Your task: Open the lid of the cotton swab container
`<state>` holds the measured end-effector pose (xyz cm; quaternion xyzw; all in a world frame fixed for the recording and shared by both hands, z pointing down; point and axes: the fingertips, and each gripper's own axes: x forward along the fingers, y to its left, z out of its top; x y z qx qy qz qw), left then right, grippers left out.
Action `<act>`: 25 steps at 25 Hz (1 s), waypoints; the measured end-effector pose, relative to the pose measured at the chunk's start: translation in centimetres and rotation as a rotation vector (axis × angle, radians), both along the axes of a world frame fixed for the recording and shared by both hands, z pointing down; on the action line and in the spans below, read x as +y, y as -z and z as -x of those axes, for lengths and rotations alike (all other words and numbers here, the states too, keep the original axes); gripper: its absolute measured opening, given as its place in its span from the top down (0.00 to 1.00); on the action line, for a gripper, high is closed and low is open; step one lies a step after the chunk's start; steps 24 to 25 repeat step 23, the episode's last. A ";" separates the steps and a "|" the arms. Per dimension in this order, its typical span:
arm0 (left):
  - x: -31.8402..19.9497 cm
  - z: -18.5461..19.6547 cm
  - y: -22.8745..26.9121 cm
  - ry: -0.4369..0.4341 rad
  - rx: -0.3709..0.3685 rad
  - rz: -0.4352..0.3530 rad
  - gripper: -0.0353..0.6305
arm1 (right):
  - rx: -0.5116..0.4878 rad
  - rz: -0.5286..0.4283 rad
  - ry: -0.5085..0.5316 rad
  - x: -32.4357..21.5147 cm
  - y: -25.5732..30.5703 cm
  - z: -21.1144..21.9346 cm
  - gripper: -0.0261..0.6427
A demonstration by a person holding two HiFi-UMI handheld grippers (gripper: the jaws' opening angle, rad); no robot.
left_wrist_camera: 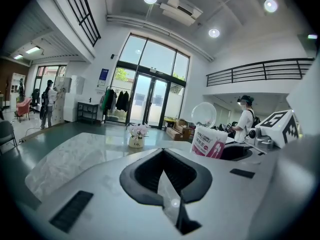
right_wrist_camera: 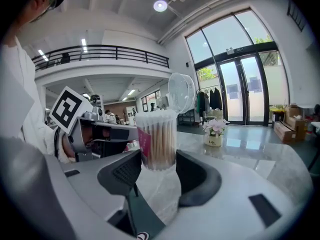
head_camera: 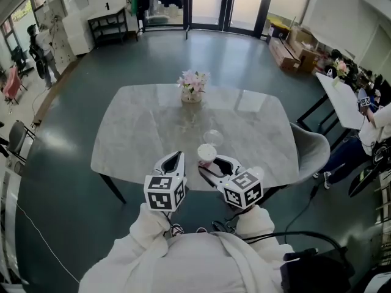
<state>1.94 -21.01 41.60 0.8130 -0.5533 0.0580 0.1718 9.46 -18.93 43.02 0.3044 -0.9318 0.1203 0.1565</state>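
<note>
Scene: We look down on a grey marble table [head_camera: 140,127] in a high, glass-fronted hall. A pot of pink flowers [head_camera: 191,88] stands near its far edge.
Cotton swab container: We see the clear tub [right_wrist_camera: 157,139], packed with upright swabs and carrying a pink label, standing upright near the table's near edge, just ahead of the person's right hand.
Lid: We find the clear round lid [right_wrist_camera: 181,91] already swung open. It stands up behind the tub's rim, and the swab tips are bare under it.
Right gripper: We see the right gripper [right_wrist_camera: 159,169] closed on the lower part of the tub, one dark pad against each side.
Left gripper: We see the left gripper [left_wrist_camera: 165,171] with its jaws drawn fully together and nothing between them. It hangs over the table's near edge, just beside the tub and clear of it.
Between the two: From the left gripper view we see the tub to the right, in front of the other gripper's marker cube [left_wrist_camera: 282,126].
Around: We note a grey chair [head_camera: 308,148] at the table's right corner, and people at the hall's edges.
</note>
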 end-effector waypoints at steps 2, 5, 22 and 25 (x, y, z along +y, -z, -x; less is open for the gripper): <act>-0.2 0.2 0.0 0.001 0.003 -0.001 0.94 | 0.005 -0.001 0.000 -0.1 -0.1 0.1 0.55; -0.4 0.3 -0.2 0.000 0.006 -0.004 0.94 | 0.001 0.000 -0.005 -0.4 -0.3 0.2 0.55; -0.2 1.2 -0.3 0.005 0.011 0.006 0.94 | -0.005 -0.001 -0.020 -0.8 -0.2 0.9 0.55; -0.1 1.2 -0.4 0.005 0.011 0.008 0.94 | -0.007 -0.001 -0.019 -0.7 -0.3 1.0 0.55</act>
